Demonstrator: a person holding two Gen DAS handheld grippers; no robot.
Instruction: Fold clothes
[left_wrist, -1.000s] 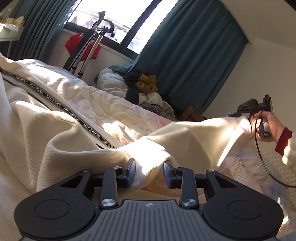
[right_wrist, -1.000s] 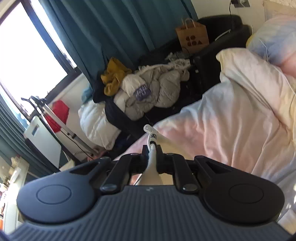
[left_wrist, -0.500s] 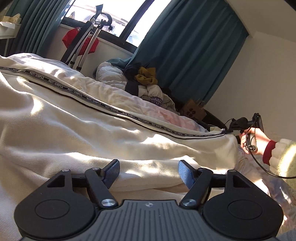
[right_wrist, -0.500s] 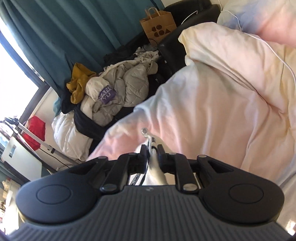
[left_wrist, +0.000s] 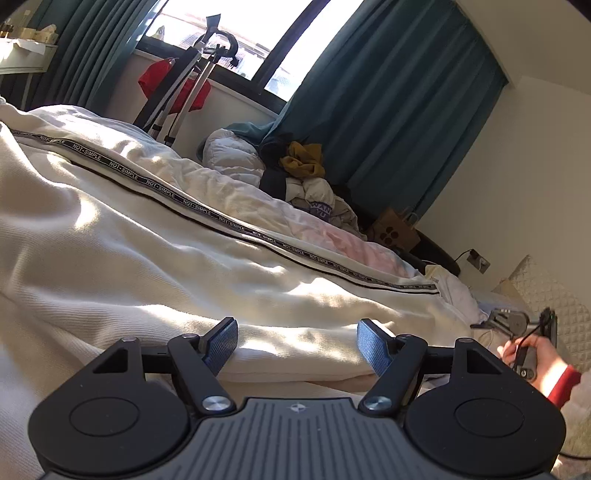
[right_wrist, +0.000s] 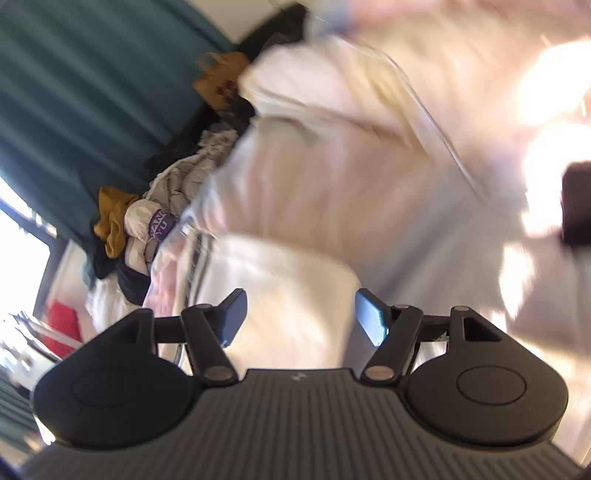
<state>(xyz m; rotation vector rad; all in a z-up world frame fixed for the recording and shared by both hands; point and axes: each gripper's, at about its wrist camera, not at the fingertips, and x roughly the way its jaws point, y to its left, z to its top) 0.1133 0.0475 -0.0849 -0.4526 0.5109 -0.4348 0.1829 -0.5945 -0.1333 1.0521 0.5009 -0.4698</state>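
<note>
Left wrist view: cream ribbed-knit garment (left_wrist: 155, 258) stretched long across a sunlit bed (left_wrist: 332, 240), black-and-white "NOT-SIMPLE" tape (left_wrist: 207, 216) running diagonally along it. Left gripper (left_wrist: 297, 341) low at the near edge, jaws spread wide, blue textured pads (left_wrist: 221, 341) bracketing a rounded fold of cloth without pinching it. Far end of the garment near the right gripper (left_wrist: 476, 325), carried in a hand (left_wrist: 532, 350) with a red cuff. Right wrist view, heavily blurred: right gripper (right_wrist: 299, 312) likewise spread, holding nothing, pale cloth just ahead of the fingers. Fabric judged soft, thick and limp, fairly weighty for its size, likely to sag and bunch between holds; not fragile, not slippery against grippy pads. Best purchase probably at hem, cuff or taped seam, where layers double up. Behind: teal curtains (left_wrist: 399, 110), heaped jackets (left_wrist: 306, 184), brown paper bag (left_wrist: 393, 232), quilted headboard (left_wrist: 550, 295).
</note>
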